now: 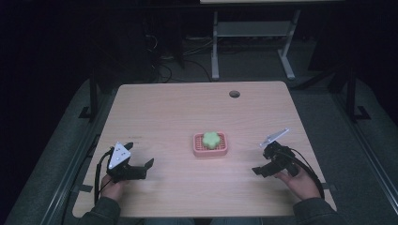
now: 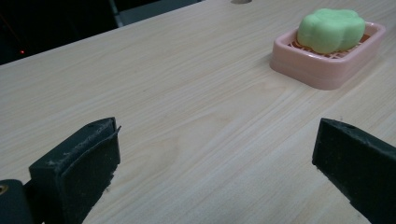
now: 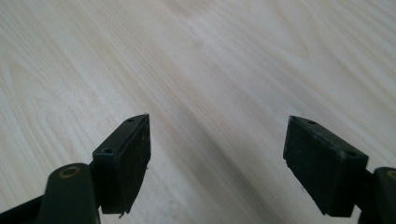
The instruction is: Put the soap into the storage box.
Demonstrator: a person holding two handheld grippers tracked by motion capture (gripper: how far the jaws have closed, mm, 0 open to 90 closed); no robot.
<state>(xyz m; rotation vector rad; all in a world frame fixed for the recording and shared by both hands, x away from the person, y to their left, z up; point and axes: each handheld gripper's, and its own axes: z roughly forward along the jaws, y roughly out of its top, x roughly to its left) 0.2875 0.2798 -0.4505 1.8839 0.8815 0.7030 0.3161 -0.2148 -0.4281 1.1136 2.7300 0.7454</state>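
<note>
High view: wooden table [image 1: 187, 108] with a pink soap dish [image 1: 210, 144] near its centre, a green flower-shaped soap [image 1: 211, 139] lying in it. Left gripper [image 1: 139, 167] sits at the near left of the table, right gripper [image 1: 260, 165] at the near right; both are well apart from the dish, which lies between them. A round cable hole [image 1: 234, 93] shows at the far right of the tabletop, and a grey desk frame [image 1: 253, 42] stands on the floor beyond.

Left gripper view: jaws wide apart, nothing between them but bare wood. The soap dish [image 2: 327, 58] shows at the far right, and here its ribbed inner grid and raised rim can be made out, detail too small in the high view. The soap [image 2: 331, 30] rests flat on the grid, lobed edge rounded.

Right gripper view: jaws also wide apart over plain table [image 3: 196, 60] grain; dish not seen here.

Dish long axis runs left to right across the table in the high view. The soap is roughly round, so no clear pointing direction.

No brand, label or writing readable on soap, dish or grippers.
</note>
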